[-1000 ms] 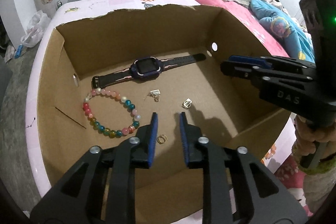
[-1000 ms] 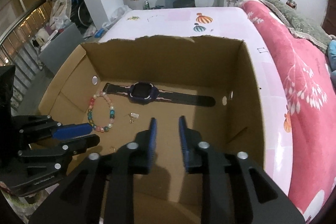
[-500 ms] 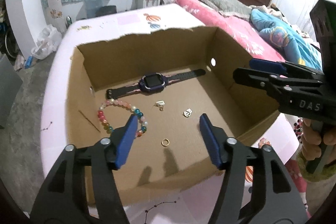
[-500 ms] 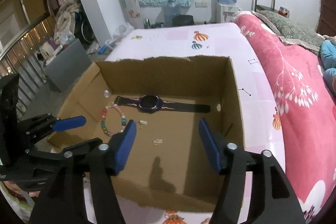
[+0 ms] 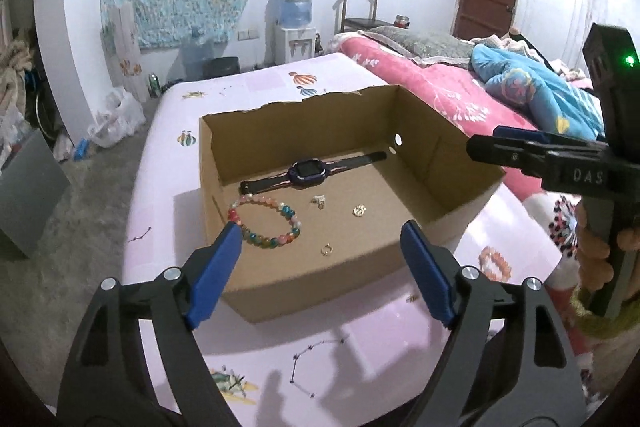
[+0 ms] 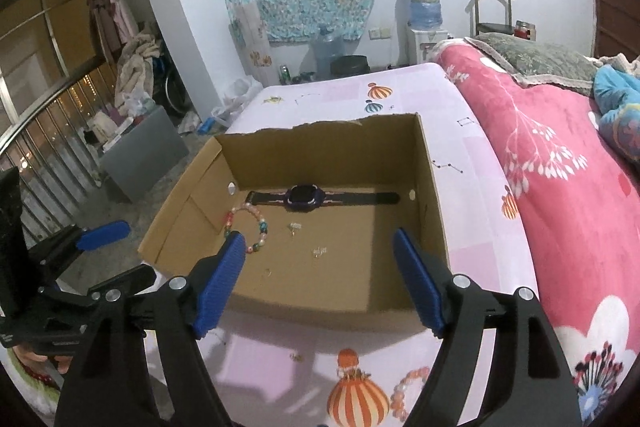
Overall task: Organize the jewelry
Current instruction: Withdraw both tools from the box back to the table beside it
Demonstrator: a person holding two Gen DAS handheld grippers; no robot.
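1. My left claw (image 5: 320, 247) has just been opening; its blue pads (image 5: 214, 277) now stand wide apart with nothing gripped between them.
2. My right claw (image 6: 318, 265) has likewise just been spreading, and its pads are well apart and grip nothing.
3. Ahead of and below both claws sits the open brown cardboard box (image 5: 448, 163) on a pink printed tabletop (image 5: 344, 323). The box's near wall lies just beyond my left fingertips.
4. Furthest from my left claw, along the box's back wall, lies the dark purple smartwatch with a black strap (image 5: 310, 170), flat and stretched out.
5. The multicoloured round-bead bracelet (image 5: 264, 221) lies on the box floor just past my left claw's left pad; from this view the pad tip overlaps its edge, but I cannot tell whether they touch.
6. Between the pads, further in, lie three small pieces: a gold ring-shaped earring (image 5: 328, 249) nearest me, a small gold charm (image 5: 359, 211) toward the right, and a small pale clasp-like piece (image 5: 319, 200) just in front of the watch.
7. Outside the box, right of my left claw, a pale orange bead bracelet (image 5: 495, 263) rests on the tabletop; from the right wrist view it lies below the claw, near its right finger.
8. The right claw's black body is to the right of my left claw, held in a hand (image 5: 596, 247).
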